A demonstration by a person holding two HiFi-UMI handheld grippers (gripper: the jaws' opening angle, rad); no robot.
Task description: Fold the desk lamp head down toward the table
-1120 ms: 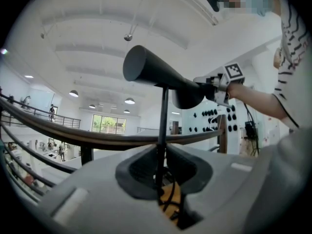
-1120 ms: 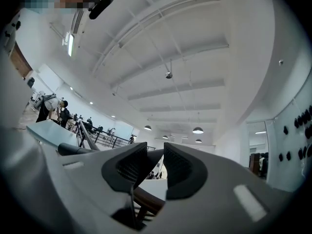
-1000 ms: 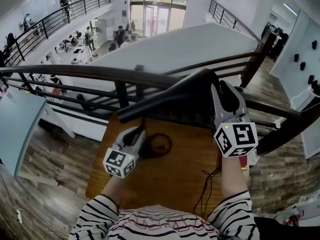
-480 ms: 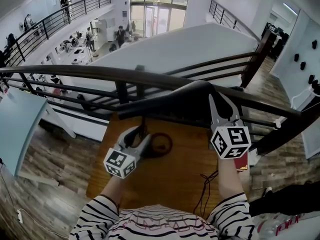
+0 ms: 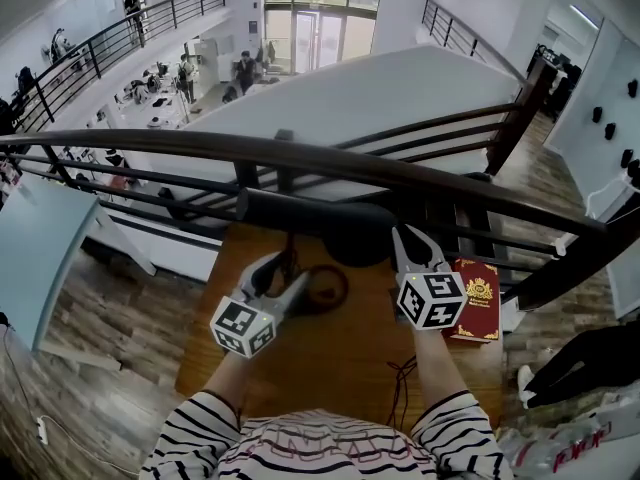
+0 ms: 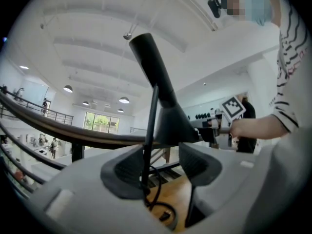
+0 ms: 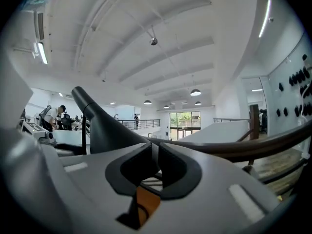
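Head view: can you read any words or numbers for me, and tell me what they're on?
No text here can be read.
Red book: gold crest and tiny gold print, too small to read.
White bag at the bottom right: red letters, too blurred to read.
Marker cubes: black-and-white square patterns, not words.

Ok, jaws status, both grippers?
Left gripper: open, jaws just opening, lamp stem between them.
Right gripper: shut, jaws just closing, nothing between them.
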